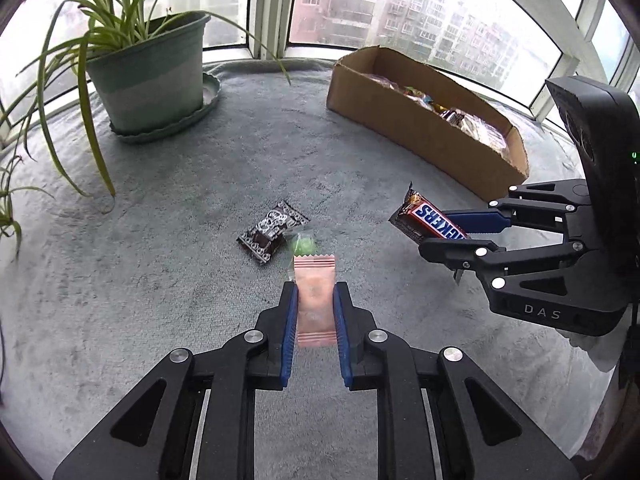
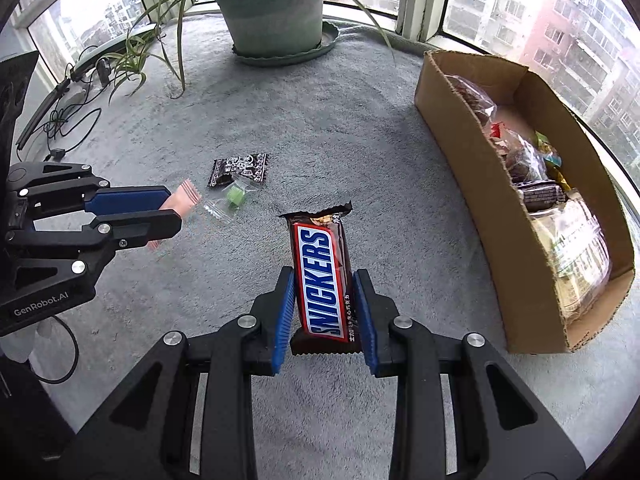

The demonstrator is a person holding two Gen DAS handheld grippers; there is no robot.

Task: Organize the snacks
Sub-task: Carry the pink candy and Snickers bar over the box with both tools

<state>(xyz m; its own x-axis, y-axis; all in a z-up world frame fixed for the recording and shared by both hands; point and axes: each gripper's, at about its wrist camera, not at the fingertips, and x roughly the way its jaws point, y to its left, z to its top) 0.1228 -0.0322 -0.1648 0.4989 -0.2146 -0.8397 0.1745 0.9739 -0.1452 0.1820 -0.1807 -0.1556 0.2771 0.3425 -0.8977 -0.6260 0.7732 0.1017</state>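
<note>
Snickers bar (image 2: 325,280) in right tool (image 2: 325,312)

Potted plant (image 1: 148,60) in saucer (image 1: 208,100), grey carpet (image 1: 160,240), windows (image 1: 400,0)

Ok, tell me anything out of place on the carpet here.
Two snacks lie loose on the grey carpet outside the cardboard box: a black patterned packet and a clear-wrapped green candy. Nothing looks spilled or damaged.

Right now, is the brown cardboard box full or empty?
Partly full: the open-topped brown cardboard box holds a pile of wrapped snacks, with bare floor showing at its far end.
</note>
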